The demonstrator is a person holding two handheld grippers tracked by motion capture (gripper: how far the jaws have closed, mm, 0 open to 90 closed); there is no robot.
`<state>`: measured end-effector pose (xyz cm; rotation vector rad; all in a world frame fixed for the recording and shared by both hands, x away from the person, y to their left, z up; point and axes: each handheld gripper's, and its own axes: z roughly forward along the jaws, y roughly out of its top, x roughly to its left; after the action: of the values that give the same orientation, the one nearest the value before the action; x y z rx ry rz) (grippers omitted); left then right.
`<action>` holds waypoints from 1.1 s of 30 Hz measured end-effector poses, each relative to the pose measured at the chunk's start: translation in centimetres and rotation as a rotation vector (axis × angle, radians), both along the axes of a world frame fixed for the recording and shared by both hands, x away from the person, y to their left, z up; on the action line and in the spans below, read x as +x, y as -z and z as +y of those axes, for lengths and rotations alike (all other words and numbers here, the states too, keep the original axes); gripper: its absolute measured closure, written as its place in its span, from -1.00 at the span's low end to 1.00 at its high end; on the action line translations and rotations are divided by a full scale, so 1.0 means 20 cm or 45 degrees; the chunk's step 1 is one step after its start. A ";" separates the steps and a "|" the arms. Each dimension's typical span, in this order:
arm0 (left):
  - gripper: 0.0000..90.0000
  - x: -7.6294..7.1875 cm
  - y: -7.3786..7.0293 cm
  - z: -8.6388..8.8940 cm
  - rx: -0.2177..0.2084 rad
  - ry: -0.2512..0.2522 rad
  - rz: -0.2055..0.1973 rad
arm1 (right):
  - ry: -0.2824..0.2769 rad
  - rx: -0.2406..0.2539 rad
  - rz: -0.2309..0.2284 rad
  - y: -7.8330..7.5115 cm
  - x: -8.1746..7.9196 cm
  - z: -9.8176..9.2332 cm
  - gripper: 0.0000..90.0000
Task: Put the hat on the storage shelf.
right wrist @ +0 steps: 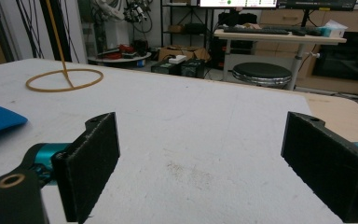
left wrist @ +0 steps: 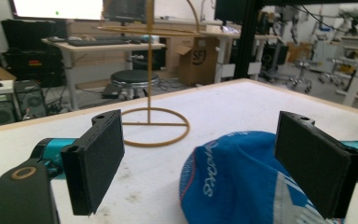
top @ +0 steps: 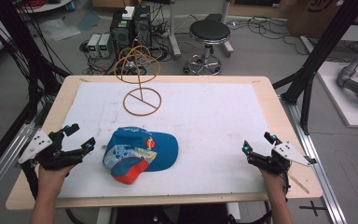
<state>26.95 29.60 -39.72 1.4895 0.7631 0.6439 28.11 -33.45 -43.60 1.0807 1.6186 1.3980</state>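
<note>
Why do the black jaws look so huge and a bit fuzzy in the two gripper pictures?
In the left gripper view the camera sits close, so the left gripper looms large and soft over the cap; the right gripper view does likewise; the high view is evenly lit, slightly grainy.

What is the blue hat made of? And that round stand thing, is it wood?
The cap looks like soft cloth: it sags and creases, matte blue with printed patches and a red edge. The stand seems to be thin bent rods, tan and smooth, formed into rings on a post; that could be wood, rattan or painted wire, the look leaves it open.
</note>
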 end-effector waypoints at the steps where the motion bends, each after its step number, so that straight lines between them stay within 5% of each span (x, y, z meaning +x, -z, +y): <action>1: -0.63 0.01 0.00 -0.01 0.005 0.023 0.012 | 0.000 0.001 0.000 0.00 0.00 0.00 -0.75; 17: -0.53 0.08 0.04 -0.17 0.112 0.182 0.159 | 0.023 0.001 -0.015 0.00 -0.02 -0.01 -0.75; 31: -0.43 0.13 0.08 -0.21 0.153 0.201 0.246 | 0.039 0.004 -0.016 -0.01 -0.03 -0.02 -0.75; 33: -0.30 0.13 0.08 -0.22 0.148 0.227 0.262 | 0.038 0.002 -0.015 -0.01 -0.04 -0.03 -0.75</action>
<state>29.60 25.18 -41.36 1.7273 0.7489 0.4098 27.37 -33.97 -43.49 1.0917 1.5870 1.3835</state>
